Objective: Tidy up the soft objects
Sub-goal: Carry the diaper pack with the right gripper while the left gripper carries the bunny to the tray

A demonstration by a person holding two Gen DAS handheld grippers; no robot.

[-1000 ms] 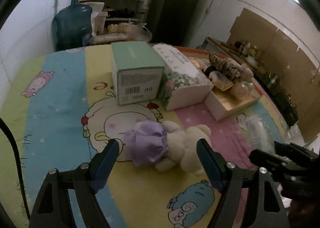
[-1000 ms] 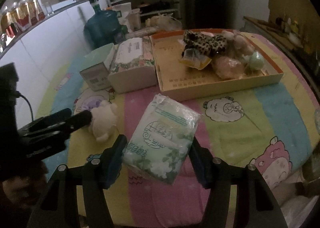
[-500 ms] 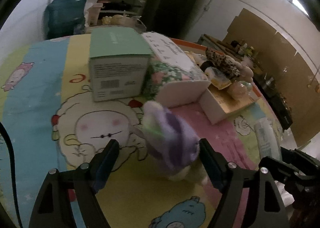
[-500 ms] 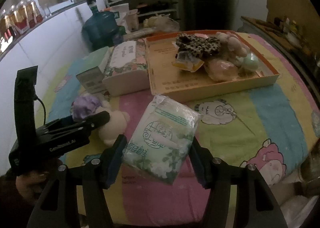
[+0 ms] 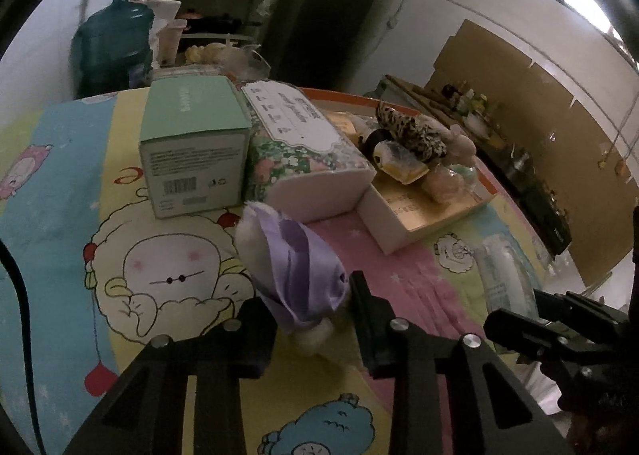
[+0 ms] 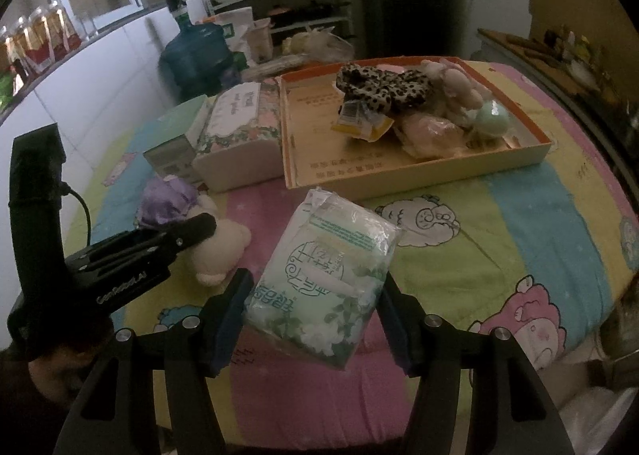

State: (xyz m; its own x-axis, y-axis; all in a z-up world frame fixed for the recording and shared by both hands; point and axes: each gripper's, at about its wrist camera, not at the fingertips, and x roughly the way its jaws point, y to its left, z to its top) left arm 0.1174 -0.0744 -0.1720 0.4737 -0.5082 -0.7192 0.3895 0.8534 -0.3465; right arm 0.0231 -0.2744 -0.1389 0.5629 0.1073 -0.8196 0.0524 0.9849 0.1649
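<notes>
Left gripper (image 5: 307, 305) now apparently clamping plush bear (image 5: 293, 271)

My left fingers (image 5: 255, 329) cover the lower body of the cream plush bear in a lilac satin dress (image 5: 293, 275); its face is turned from the left wrist view. My right fingers (image 6: 229, 321) hide the side edges of the green floral plastic tissue pack (image 6: 323, 275). Print on the mint-green cardboard box (image 5: 191, 143) is too small to read. The desk (image 6: 519, 223) is cut off below.
</notes>
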